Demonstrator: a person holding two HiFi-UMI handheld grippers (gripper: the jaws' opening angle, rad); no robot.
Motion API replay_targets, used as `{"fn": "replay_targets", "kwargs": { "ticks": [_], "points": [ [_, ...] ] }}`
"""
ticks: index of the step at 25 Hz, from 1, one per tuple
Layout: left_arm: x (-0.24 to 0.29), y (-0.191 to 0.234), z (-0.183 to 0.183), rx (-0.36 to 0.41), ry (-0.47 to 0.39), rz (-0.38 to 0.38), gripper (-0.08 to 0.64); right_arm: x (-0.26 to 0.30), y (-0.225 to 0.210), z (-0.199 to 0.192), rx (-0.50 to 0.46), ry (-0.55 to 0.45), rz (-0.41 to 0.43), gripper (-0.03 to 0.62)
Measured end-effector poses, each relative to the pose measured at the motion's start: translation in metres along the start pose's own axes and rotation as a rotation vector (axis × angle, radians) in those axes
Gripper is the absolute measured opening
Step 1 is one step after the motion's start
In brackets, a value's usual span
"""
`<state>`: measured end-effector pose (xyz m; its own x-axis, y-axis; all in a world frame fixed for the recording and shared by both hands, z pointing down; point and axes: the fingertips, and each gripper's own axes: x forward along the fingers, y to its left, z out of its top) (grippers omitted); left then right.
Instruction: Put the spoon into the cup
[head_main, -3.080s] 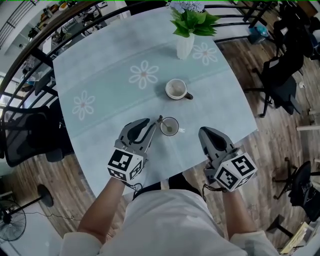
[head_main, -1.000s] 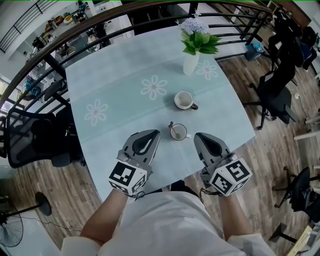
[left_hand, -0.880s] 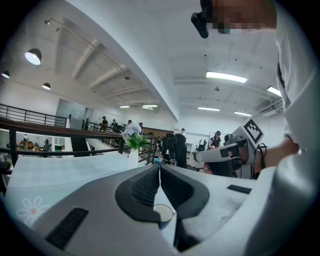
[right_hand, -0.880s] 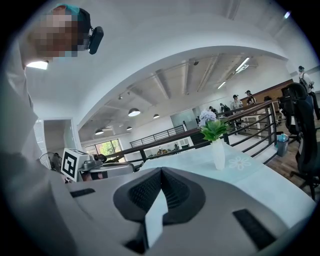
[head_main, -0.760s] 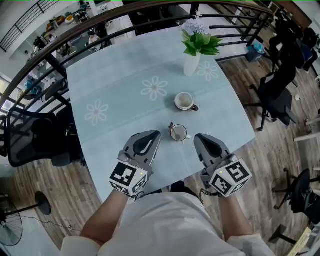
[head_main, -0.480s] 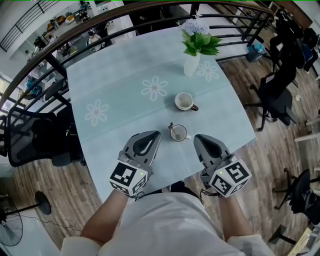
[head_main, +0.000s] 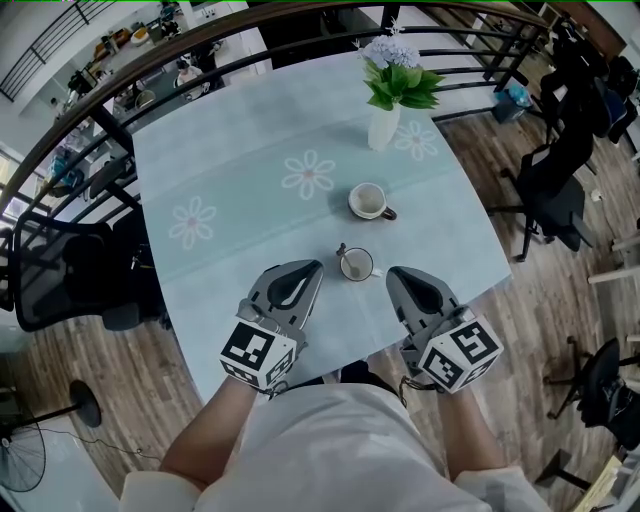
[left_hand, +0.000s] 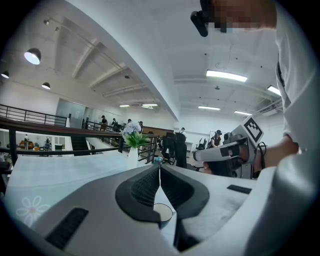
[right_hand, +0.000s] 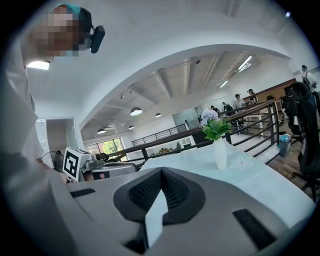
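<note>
left gripper (head_main: 312, 268): my jaws were closed tip to tip, empty | right gripper (head_main: 393, 274): my jaws were closed likewise, empty | both pointed forward, tilted slightly down, side by side but apart | forearms (head_main: 200, 440) reached ahead of my torso

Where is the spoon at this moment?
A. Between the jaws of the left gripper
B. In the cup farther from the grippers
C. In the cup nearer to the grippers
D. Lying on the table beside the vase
C: in the head view the spoon stands in the nearer cup, its handle leaning over the rim, while the left gripper and the right gripper are both shut and hold nothing.
</note>
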<state>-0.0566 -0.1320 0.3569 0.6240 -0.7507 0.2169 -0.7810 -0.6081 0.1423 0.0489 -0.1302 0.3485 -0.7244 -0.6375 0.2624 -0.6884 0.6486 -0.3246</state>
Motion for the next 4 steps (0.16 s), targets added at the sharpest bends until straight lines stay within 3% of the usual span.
{"fn": "replay_targets", "kwargs": {
  "ticks": [4],
  "points": [
    [0.0021, 0.0027, -0.0014, 0.000, -0.001, -0.001, 0.026, 0.0026, -0.0015, -0.0013, -0.002, 0.002, 0.002, 0.017]
  ]
}}
